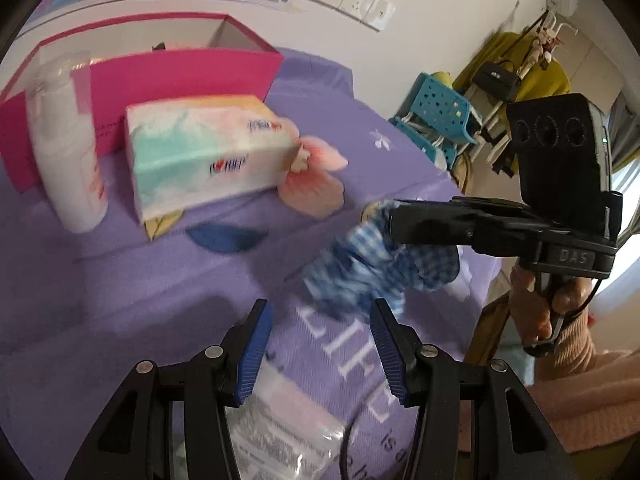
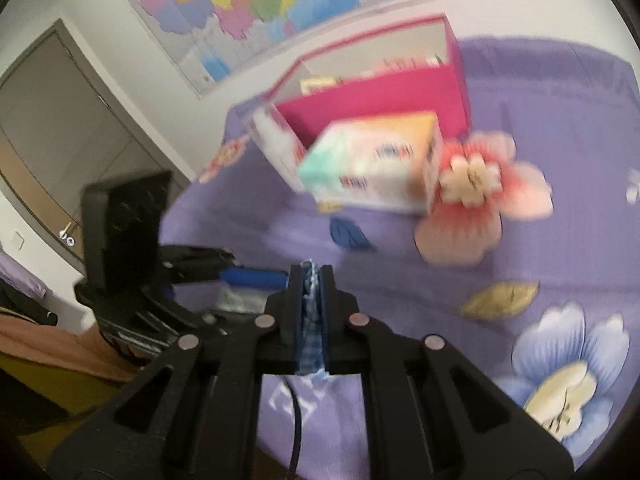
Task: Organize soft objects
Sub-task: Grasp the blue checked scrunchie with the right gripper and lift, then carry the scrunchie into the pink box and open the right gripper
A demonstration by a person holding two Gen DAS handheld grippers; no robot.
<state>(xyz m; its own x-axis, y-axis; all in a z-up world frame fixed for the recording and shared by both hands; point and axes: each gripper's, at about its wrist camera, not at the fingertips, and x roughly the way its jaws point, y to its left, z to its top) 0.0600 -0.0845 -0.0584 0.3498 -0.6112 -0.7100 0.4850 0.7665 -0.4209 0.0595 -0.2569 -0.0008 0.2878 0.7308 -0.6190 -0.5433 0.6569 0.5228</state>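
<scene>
My right gripper (image 2: 311, 276) is shut on a blue-and-white checked cloth (image 2: 310, 344), pinched between its pads. In the left wrist view the same cloth (image 1: 368, 268) hangs from the right gripper (image 1: 394, 220) above the purple bedspread. My left gripper (image 1: 320, 344) is open and empty, just below the hanging cloth, over a clear plastic packet (image 1: 280, 428). A soft tissue pack (image 1: 204, 152) lies in front of the open pink box (image 1: 168, 76); it also shows in the right wrist view (image 2: 372, 164), with the pink box (image 2: 372, 92) behind it.
A white bottle (image 1: 68, 140) stands left of the tissue pack. The purple flowered bedspread (image 2: 540, 128) covers the surface. A blue plastic stool (image 1: 440, 116) and a clothes rack stand beyond the bed's right edge. The left gripper's body (image 2: 120, 240) is at the left.
</scene>
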